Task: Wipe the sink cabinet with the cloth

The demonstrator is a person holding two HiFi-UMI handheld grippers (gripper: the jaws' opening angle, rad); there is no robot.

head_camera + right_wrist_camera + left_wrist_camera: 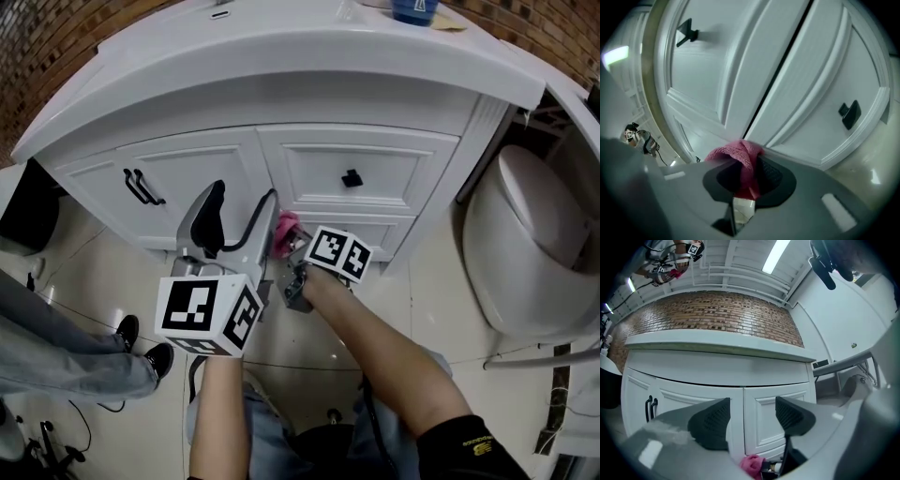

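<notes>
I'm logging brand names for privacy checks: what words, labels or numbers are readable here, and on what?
None can be read.
Yellow print on the person's black sleeve: too small to read.
Label on the blue container on the white countertop: too blurred to read.

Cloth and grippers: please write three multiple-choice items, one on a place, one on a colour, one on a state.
1. Where is the cloth? A) on the countertop B) at the cabinet lower front C) on the floor
2. The cloth's colour? A) blue B) white C) pink
3. The left gripper is: A) open, empty B) shut on the cloth C) shut on a handle
Answers: 1 B, the right gripper holds it at the cabinet's panels; 2 C, pink in every view; 3 A, its jaws stand apart with nothing between.
</notes>
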